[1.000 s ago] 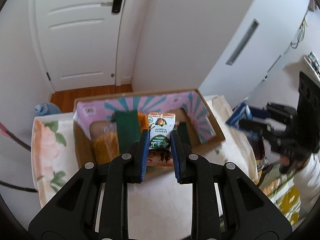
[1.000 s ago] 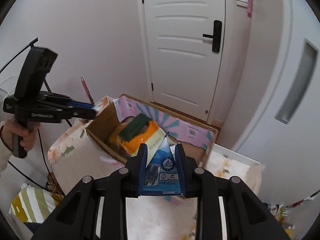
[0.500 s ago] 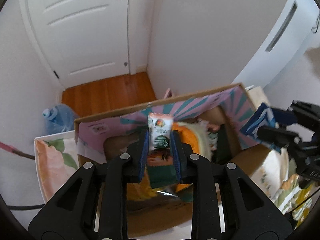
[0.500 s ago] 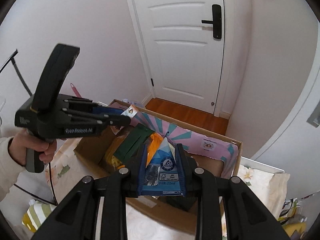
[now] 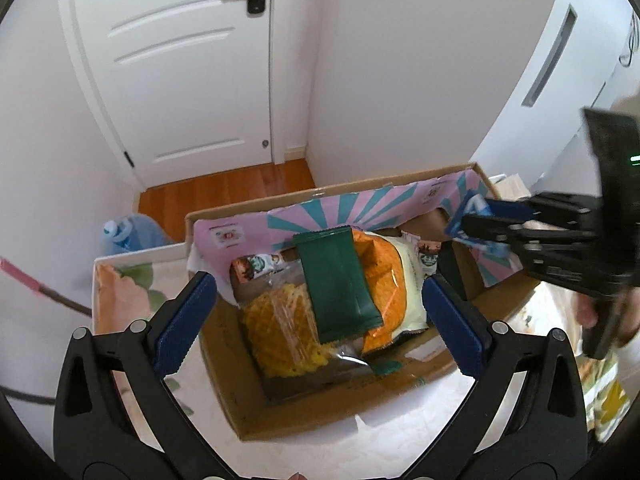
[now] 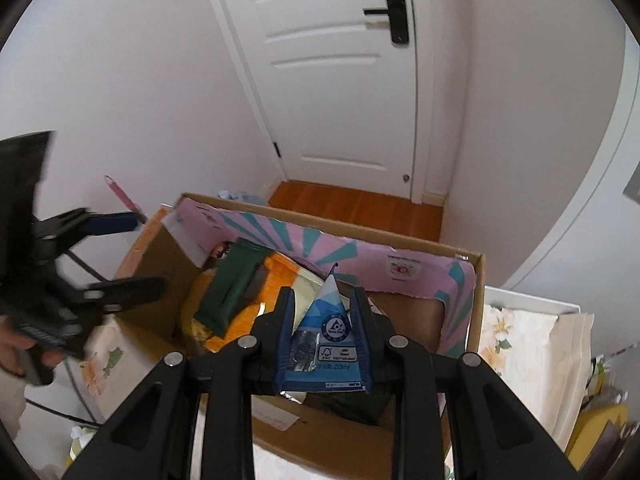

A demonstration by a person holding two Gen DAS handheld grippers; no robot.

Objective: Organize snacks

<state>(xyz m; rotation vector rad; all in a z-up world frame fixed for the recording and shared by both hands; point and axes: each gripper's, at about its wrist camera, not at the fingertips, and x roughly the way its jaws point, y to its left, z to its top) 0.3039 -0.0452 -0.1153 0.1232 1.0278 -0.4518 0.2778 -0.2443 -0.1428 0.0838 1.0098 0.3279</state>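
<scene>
Since a second earlier, the small packet (image 5: 256,266) had dropped from the left gripper (image 5: 320,316) into the box (image 5: 288,416), mid-frame; its jaws were opening, empty. Right gripper (image 6: 322,320) pinched the blue carton (image 6: 326,344) over the box; releasing it inside seemed next.

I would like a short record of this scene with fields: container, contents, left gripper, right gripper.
container: cardboard box, open on top, pink and teal lining
contents: green packet lying over orange bag; yellow snack in clear wrap
left gripper: above the box, jaws opening, nothing between them
right gripper: shut on blue carton, over the box
</scene>
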